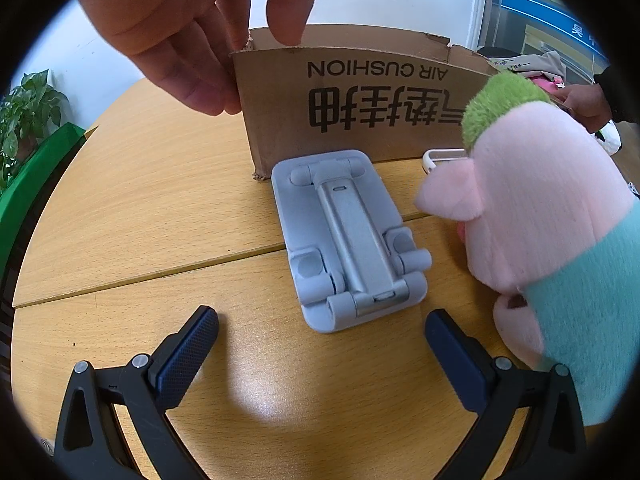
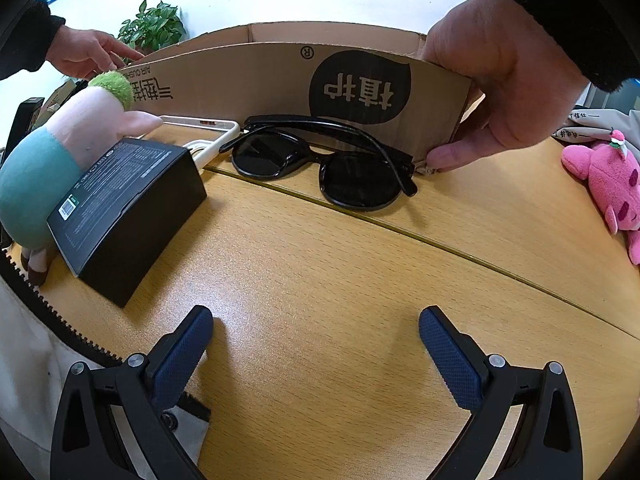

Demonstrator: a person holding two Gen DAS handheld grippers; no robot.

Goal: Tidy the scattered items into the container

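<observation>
A cardboard box stands on the wooden table, held at both ends by a person's bare hands; it also shows in the right wrist view. A grey folded phone stand lies in front of it, just ahead of my open, empty left gripper. A pink plush with green hair and teal body sits to the right. In the right wrist view, black sunglasses lie against the box, a black carton leans on the plush, and a white frame lies behind. My right gripper is open and empty.
A pink plush toy lies at the table's right edge. A potted plant stands behind the box. A white zippered cloth covers the near left corner. A seam crosses the tabletop.
</observation>
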